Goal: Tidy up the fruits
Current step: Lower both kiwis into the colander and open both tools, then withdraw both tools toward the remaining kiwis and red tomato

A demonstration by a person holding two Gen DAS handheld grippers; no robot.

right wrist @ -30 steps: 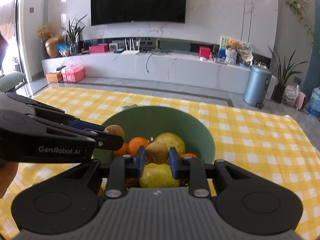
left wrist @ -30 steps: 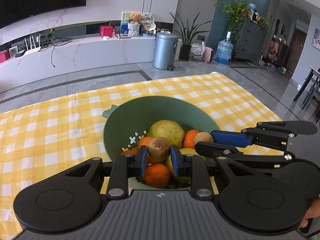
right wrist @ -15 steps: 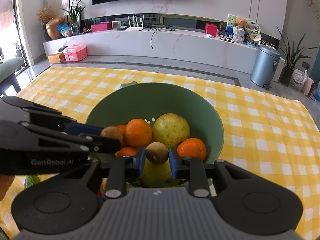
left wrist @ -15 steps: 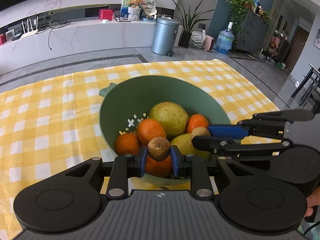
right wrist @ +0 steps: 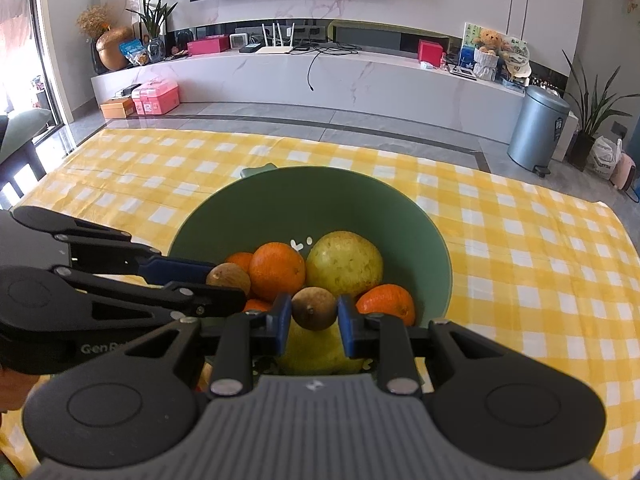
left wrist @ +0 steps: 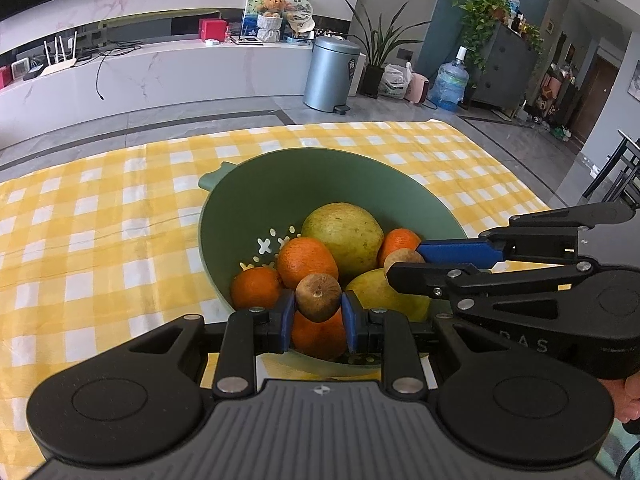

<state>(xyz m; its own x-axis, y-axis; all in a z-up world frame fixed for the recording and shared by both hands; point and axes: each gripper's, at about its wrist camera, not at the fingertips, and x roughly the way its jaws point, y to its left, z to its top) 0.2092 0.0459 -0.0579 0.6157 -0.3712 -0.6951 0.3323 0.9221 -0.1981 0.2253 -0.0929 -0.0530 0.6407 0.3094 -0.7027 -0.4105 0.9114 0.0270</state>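
Your left gripper is clamped on one brown kiwi; your right gripper is clamped on a second kiwi. Both hang over the near rim of the green colander bowl on the yellow checked cloth. In the bowl you have four oranges and two yellow-green pears.
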